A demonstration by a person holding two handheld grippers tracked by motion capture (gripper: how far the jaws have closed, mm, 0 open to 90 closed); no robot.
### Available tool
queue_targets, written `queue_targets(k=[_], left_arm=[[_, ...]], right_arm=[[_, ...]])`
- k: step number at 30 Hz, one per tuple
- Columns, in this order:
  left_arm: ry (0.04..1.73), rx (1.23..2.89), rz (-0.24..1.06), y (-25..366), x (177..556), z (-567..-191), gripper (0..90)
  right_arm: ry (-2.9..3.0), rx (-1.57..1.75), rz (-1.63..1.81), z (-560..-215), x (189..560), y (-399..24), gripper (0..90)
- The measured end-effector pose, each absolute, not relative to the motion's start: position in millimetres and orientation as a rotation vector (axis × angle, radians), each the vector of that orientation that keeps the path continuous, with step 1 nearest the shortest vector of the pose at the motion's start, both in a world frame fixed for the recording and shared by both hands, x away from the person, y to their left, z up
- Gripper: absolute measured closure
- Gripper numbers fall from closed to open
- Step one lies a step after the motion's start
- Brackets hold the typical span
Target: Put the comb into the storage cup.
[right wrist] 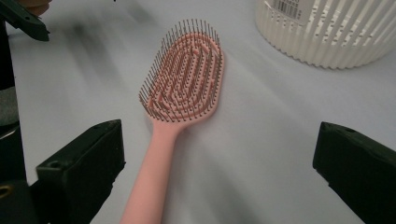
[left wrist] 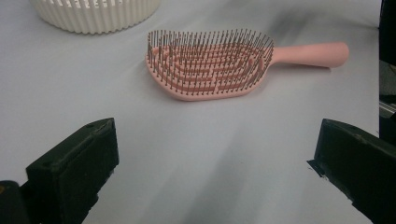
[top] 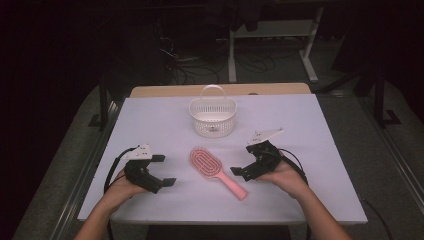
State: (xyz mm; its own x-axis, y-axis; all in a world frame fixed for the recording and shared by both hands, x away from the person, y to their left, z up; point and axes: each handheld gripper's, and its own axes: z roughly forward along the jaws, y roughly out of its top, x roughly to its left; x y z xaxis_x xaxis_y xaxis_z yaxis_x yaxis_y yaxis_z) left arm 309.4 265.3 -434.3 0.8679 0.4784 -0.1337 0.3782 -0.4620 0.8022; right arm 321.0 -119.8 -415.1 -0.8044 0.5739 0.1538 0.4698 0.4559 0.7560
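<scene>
White desk (top: 150,115) under bright light, dark room behind with cables and frame legs on the floor.

Item 1: pink hairbrush (top: 216,171), lying flat near desk centre, bristles up, head toward 11 o'clock, handle toward 5 o'clock. Touched by neither tool.

Item 2: white slatted basket (top: 213,116) with upright loop handle, at 12 o'clock from the hairbrush, well apart from it.

Item 3: left tool (top: 163,170), held in a hand at 9 o'clock from the hairbrush, jaws spread wide, nothing between them. The left gripper view looks across bare desk at the hairbrush (left wrist: 210,65), with the basket (left wrist: 93,14) beyond.

Item 4: right tool (top: 244,159), held in a hand at 3 o'clock from the hairbrush, just beside the handle, jaws spread wide and holding nothing. In the right gripper view the hairbrush (right wrist: 184,88) handle runs down between the jaws, close to the left-hand one; the basket (right wrist: 327,32) sits at 1 o'clock.
</scene>
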Motion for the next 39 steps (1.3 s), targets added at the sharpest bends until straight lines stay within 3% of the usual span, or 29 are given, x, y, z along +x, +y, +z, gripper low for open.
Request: queue_targets(k=[4,19,23,32,36,39], left_arm=[[0.619,2.107,0.136,266,309,-434,0.0],[0.621,2.105,0.138,266,308,-434,0.1],[0.62,2.103,0.14,266,308,-434,0.1],[0.619,2.102,0.14,266,308,-434,0.1],[0.618,2.102,0.14,266,307,-434,0.1],[0.618,2.103,0.14,267,308,-434,0.1]], right_arm=[[2.589,0.917,1.28,-415,323,-116,6.2],[2.659,0.861,1.276,-417,317,-107,35.4],[2.687,0.821,1.277,-416,314,-104,51.6],[2.735,0.783,1.271,-417,308,-99,78.3],[2.769,0.758,1.265,-419,304,-95,88.3],[2.799,0.737,1.244,-421,302,-90,88.7]])
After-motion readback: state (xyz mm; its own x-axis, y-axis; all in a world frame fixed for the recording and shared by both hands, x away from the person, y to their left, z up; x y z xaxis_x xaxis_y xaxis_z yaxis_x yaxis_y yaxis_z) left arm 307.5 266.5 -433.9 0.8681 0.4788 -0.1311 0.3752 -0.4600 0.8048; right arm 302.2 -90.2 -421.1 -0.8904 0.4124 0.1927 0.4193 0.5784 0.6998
